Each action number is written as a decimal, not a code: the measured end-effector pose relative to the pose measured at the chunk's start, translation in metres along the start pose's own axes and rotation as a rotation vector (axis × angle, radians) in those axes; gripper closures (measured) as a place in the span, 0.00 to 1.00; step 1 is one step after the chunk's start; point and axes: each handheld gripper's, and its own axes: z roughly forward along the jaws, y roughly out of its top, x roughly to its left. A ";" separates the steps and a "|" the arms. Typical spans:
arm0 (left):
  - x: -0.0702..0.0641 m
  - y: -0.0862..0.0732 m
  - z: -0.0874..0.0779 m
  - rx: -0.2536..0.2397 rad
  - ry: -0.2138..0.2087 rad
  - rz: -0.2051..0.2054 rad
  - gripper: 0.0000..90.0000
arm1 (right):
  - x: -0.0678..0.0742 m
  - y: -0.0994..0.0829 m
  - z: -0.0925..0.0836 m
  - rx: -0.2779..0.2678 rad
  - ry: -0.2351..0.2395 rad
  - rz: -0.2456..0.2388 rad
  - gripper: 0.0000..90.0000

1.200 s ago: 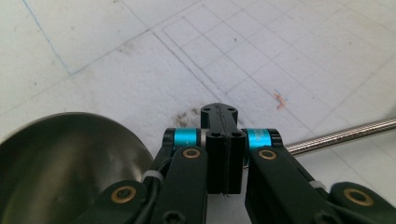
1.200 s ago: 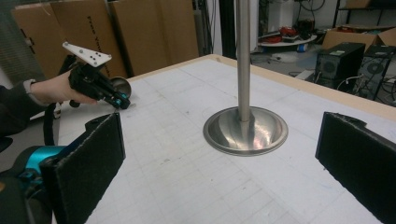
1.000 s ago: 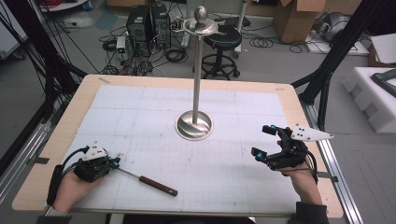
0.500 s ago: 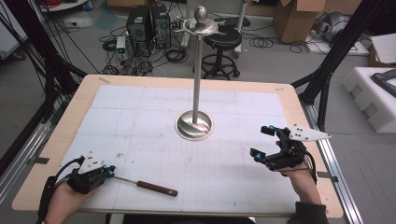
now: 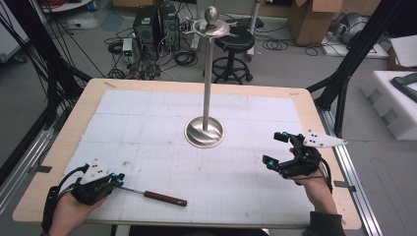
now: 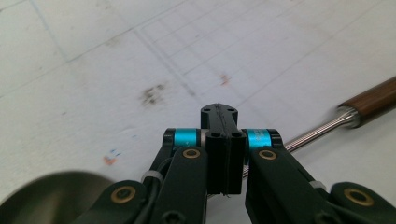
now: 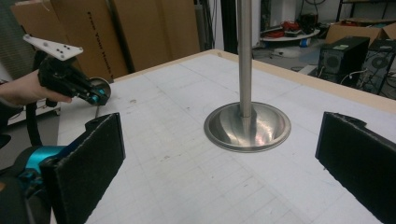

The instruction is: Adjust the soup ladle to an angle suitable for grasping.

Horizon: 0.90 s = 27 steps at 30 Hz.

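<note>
Left claw (image 5: 117, 180) at the near left corner of the bench (image 5: 147, 88), jaws clenched on the thin metal shaft of the ladle (image 5: 152, 195); wooden handle resting on the bench, pointing right; right claw (image 5: 275, 150) hovering released near the right edge, jaws wide apart, facing the steel stand (image 5: 204, 132) at centre

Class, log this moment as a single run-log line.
left gripper: shut on ladle shaft | right gripper: open, nothing between jaws | stand: upright mid-table
</note>
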 end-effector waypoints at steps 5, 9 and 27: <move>-0.027 0.004 -0.003 -0.034 -0.043 0.045 1.00 | 0.000 0.000 0.000 0.001 0.001 -0.001 0.00; -0.043 0.006 -0.006 -0.037 -0.076 0.078 1.00 | 0.000 0.000 0.000 0.002 0.001 -0.002 0.00; -0.049 -0.005 0.007 0.015 -0.124 0.071 1.00 | -0.001 -0.001 0.000 0.009 0.002 0.003 0.00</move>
